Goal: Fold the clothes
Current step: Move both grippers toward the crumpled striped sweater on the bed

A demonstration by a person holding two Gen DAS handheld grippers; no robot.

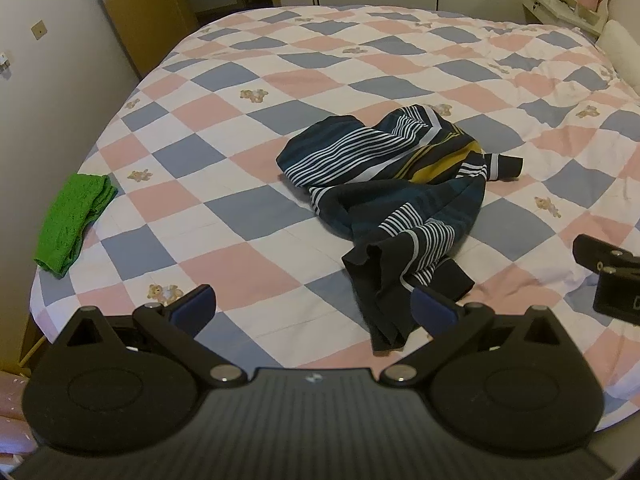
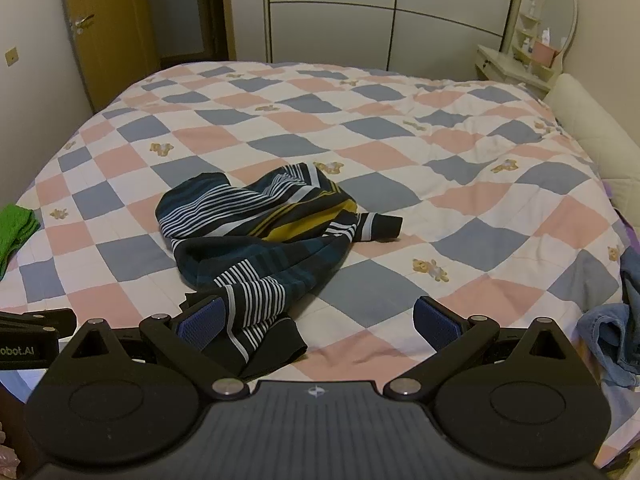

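Observation:
A dark striped shirt point(image 1: 392, 184) with white, teal and yellow bands lies crumpled in the middle of the checked quilt; it also shows in the right wrist view point(image 2: 260, 232). My left gripper point(image 1: 314, 310) is open and empty above the quilt, its right finger next to the shirt's near dark end. My right gripper point(image 2: 320, 320) is open and empty, its left finger beside the shirt's near end. The right gripper also shows at the right edge of the left wrist view point(image 1: 608, 276). The left gripper shows at the left edge of the right wrist view point(image 2: 32, 336).
A folded green towel point(image 1: 72, 220) lies at the bed's left edge point(image 2: 16, 228). Blue denim clothes point(image 2: 612, 328) lie at the bed's right edge. The pink, blue and white quilt point(image 1: 280, 80) covers the bed. A wooden door point(image 1: 140, 4) and a dressing table point(image 2: 532, 56) stand beyond.

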